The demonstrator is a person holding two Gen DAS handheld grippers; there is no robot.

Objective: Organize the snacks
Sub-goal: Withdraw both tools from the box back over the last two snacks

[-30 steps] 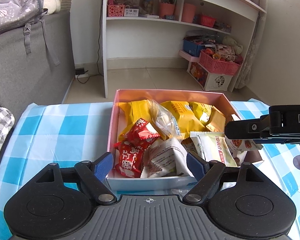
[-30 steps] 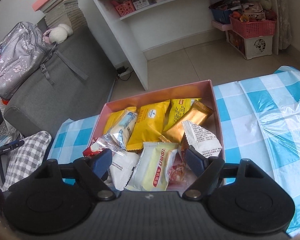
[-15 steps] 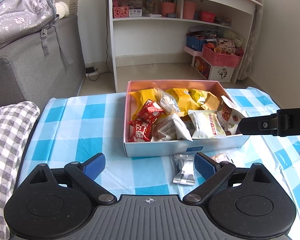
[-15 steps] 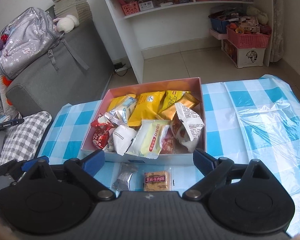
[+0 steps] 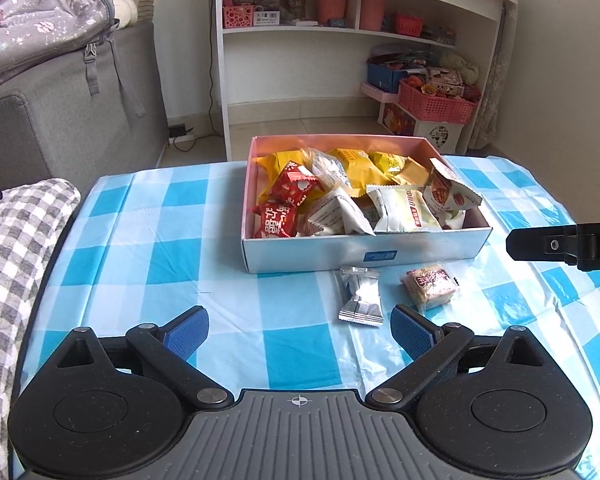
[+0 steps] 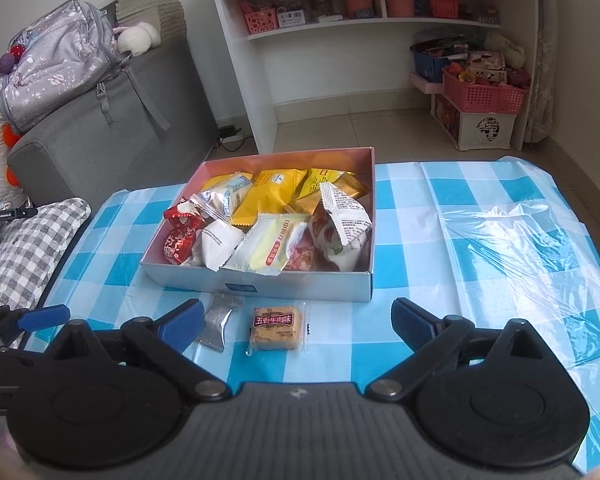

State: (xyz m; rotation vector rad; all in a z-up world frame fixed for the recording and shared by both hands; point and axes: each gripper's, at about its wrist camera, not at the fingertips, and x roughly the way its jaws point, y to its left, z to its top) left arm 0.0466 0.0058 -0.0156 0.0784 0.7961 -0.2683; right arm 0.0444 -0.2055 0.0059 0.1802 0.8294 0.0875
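An open box [image 5: 364, 256], pink inside and white outside, holds several snack packs on the blue checked tablecloth [image 5: 160, 264]. In front of it lie a silver packet [image 5: 360, 296] and a biscuit pack [image 5: 430, 288]. My left gripper [image 5: 298, 320] hangs open near the table's front, nothing between its pads. In the right wrist view, the box [image 6: 300, 284] is ahead. My right gripper [image 6: 296, 308] is opening its jaws. The biscuit pack [image 6: 276, 328] lies on the cloth in the gap, untouched. The silver packet [image 6: 218, 320] lies by the left fingertip.
A checked cushion [image 5: 16, 248] presses against the table's left edge. A grey sofa [image 5: 80, 112] with a backpack [image 5: 40, 20] stands behind it. A white shelf unit [image 5: 340, 40] and a pink basket [image 5: 436, 104] are on the floor beyond. Wrinkled plastic film [image 6: 520, 240] covers the cloth at right.
Both grippers have drawn back from the box and opened wider. The silver packet and the biscuit pack have come into view on the cloth before the box.
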